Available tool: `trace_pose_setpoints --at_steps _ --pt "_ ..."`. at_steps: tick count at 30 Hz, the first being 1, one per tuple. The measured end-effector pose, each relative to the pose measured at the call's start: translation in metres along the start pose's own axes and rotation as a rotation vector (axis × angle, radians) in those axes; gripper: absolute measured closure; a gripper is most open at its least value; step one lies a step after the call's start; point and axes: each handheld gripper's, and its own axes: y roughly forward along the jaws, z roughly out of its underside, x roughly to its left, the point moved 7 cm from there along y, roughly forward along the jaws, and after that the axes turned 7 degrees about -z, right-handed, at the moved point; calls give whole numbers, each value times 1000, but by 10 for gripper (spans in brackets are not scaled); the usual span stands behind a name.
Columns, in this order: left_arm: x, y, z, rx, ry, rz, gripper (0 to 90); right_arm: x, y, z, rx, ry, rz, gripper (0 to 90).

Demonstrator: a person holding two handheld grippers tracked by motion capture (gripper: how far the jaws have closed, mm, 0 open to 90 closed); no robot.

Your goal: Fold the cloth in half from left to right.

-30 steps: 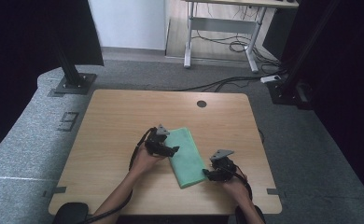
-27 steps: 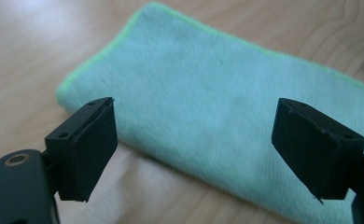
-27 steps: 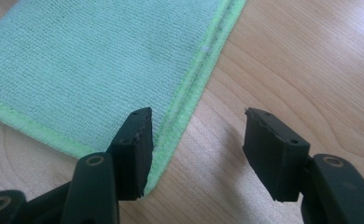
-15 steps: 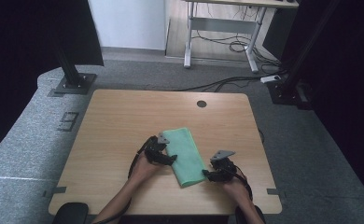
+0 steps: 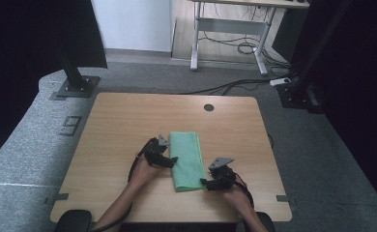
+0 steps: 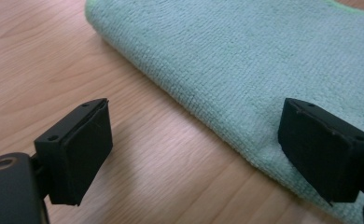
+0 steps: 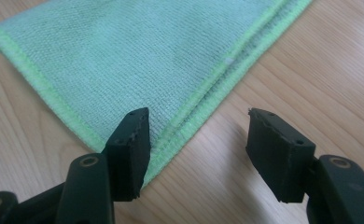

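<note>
Cloth folded lengthwise, mid-desk toward near edge; left gripper has slid nearer along its left fold | left gripper view: jaws wide, gripping nothing, folded edge between them | right gripper view: right gripper jaws just widened, astride near corner, probably unpinched | next fold pending.

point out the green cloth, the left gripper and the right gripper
green cloth (image 5: pixel 186 157), high view, middle of its folded top face
left gripper (image 5: pixel 172 161), high view, between its fingertips
right gripper (image 5: pixel 203 182), high view, between its fingertips
</note>
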Motion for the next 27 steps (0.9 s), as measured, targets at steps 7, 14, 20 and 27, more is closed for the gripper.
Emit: trace_pose_setpoints --at_steps 7,14,20,27 --pt "17 -6 8 12 -21 -22 105 13 14 -14 1 -33 -22 379" --pt "28 -11 15 9 -38 -36 108 25 26 -27 8 -50 -53 372" --pt "25 -24 15 -40 4 -32 182 17 22 -32 -7 -24 -55 373" --pt "28 -38 17 -69 3 -14 267 -9 19 -61 -75 53 -33 586"
